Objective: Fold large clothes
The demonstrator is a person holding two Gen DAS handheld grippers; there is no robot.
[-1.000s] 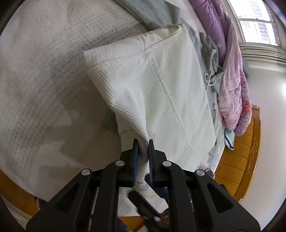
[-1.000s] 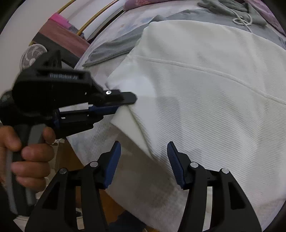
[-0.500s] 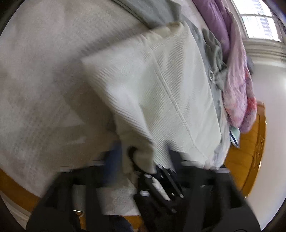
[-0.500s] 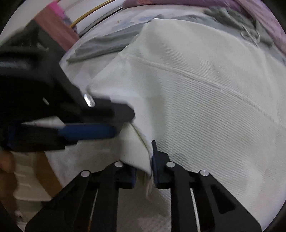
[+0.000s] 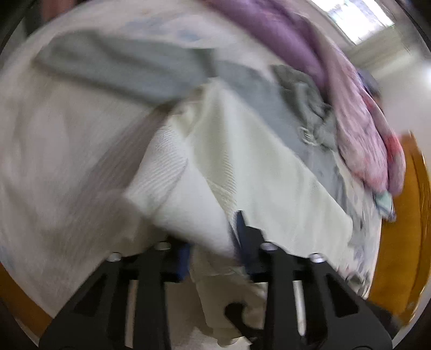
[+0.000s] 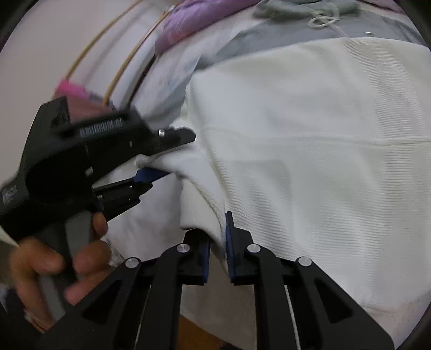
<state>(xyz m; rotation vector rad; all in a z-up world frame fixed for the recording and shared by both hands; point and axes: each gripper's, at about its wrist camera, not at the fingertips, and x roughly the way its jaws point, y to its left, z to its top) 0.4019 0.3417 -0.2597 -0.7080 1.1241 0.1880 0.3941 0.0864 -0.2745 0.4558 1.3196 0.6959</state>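
Observation:
A large white waffle-knit garment (image 6: 309, 150) lies partly folded on the bed; it also shows in the left wrist view (image 5: 250, 167). My right gripper (image 6: 216, 242) is shut on a folded corner of its near edge. My left gripper (image 5: 212, 242) has its jaws apart with a thick fold of the white garment between them. In the right wrist view the left gripper (image 6: 172, 156) is held by a hand at the left, jaws apart around the garment's edge. The left wrist view is blurred by motion.
A grey garment (image 5: 140, 67) lies beyond the white one. A grey hoodie with a cord (image 6: 317, 13) and a purple-pink quilt (image 5: 355, 113) lie at the far side. The wooden bed frame (image 5: 412, 215) runs along the right. The white bedsheet (image 5: 54, 161) spreads to the left.
My left gripper opened and moved along the garment's edge to a thicker fold. My right gripper closed on the garment's near corner. The left wrist view swung towards the far side of the bed.

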